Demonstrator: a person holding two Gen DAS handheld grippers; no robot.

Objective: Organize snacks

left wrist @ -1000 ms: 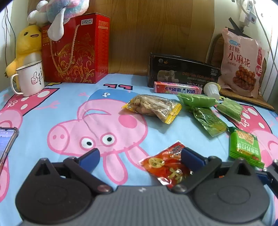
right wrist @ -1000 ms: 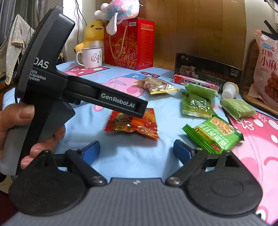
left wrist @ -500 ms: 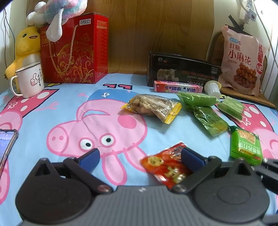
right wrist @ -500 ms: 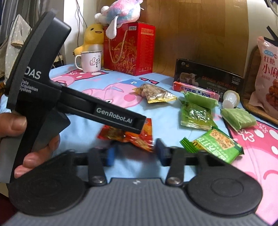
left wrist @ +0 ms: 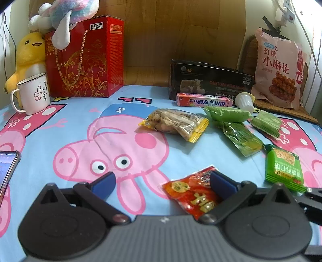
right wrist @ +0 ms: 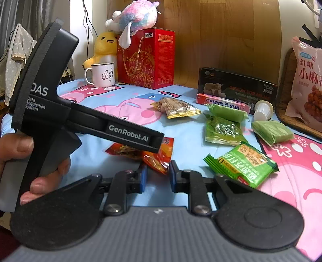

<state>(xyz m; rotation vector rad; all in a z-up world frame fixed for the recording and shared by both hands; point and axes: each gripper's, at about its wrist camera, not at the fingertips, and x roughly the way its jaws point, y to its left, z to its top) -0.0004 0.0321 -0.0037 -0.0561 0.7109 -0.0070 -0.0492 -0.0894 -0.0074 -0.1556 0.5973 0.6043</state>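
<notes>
Both black plastic grippers, the left gripper [left wrist: 162, 182] and the right gripper [right wrist: 156, 177], carry blue fingers [right wrist: 143, 177], silver screws and white "GenRobot.AI" lettering.

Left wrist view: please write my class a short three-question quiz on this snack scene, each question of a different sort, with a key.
1. What sits on top of the red gift box? A: a plush toy. B: a phone. C: a mug.
2. True or false: the left gripper is shut on the red snack packet.
3. How many green packets lie on the sheet?

Key: 1 A. 2 False: its jaws stand wide open, and the packet lies by one finger. 3 Four.
</notes>
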